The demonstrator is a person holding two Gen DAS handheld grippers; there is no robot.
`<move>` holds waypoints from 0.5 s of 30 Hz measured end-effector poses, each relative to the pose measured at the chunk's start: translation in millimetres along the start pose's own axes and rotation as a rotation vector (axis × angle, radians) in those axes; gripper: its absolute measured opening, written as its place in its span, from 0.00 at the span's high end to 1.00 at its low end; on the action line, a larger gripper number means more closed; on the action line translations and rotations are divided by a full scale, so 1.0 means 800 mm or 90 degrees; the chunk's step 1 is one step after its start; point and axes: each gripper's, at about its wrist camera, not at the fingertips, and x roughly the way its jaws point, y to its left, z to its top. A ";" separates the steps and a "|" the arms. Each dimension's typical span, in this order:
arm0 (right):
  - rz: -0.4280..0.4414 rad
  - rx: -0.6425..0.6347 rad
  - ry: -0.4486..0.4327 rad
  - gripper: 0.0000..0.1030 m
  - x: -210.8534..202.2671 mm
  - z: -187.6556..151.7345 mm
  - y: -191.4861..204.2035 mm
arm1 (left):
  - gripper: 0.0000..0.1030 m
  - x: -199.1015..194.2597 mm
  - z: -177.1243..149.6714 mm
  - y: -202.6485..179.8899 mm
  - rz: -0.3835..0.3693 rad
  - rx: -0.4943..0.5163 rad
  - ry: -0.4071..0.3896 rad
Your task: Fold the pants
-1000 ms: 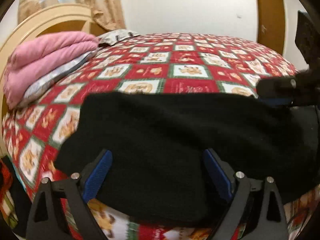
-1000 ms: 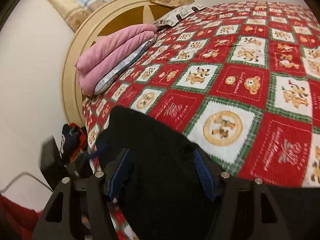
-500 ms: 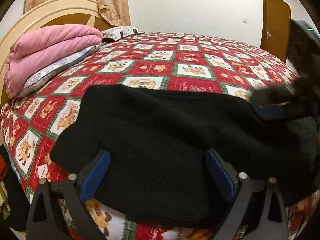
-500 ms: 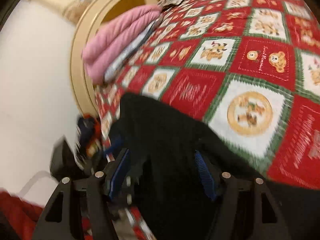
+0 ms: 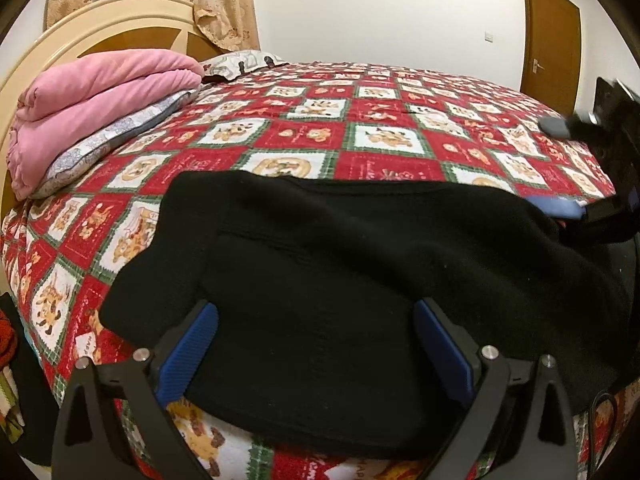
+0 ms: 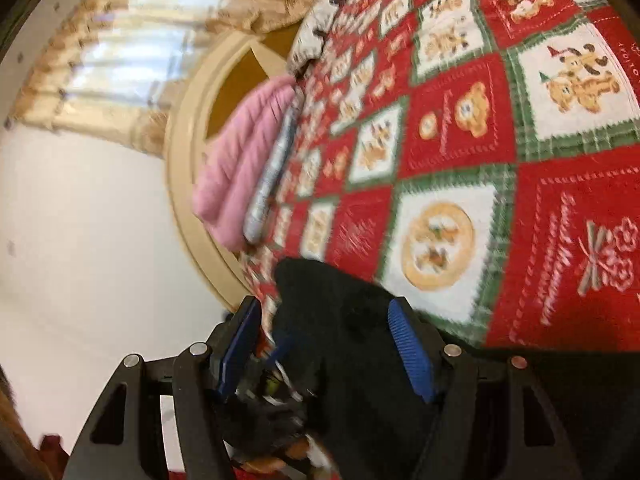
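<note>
While the cloth lies this flat: the next fold looks easiest to set now, before anything bunches.
Pants: black, soft knit pants (image 5: 340,264) lie folded in a broad slab on the near edge of the bed, long side running left to right, one end drooping towards the mattress edge.
Left gripper: the black two-finger left gripper with blue ribbed pads (image 5: 316,344) sits low over the near hem, fingers spread wide with cloth between them, nothing pinched.
Right gripper: the matching right gripper (image 6: 324,344) is tilted at the other end, fingers apart; the view is blurred, so contact is unclear.
Doing it well: I judge both tongs should bite the full thickness at matching corners, lift level, and lay the end over squarely.
Risk: catching only the top layer would peel the stack open.
Bedspread: red, green and white teddy-bear patchwork quilt (image 5: 384,136) underneath.
Beyond: folded pink blanket (image 5: 92,100) near the cream curved headboard (image 5: 120,16), well apart.
</note>
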 end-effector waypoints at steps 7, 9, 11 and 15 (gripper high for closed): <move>-0.124 -0.190 0.133 0.34 0.031 -0.020 0.048 | 0.01 0.000 0.000 -0.001 -0.001 0.002 0.000; -0.149 -0.230 0.164 0.34 0.042 -0.023 0.055 | 0.01 0.000 0.001 -0.001 -0.001 0.003 0.000; -0.126 -0.228 0.183 0.33 0.052 -0.019 0.056 | 0.01 0.000 0.001 -0.001 0.000 0.002 0.000; -0.086 -0.191 0.150 0.11 0.083 -0.012 0.050 | 0.01 0.001 0.002 -0.002 0.001 0.001 0.000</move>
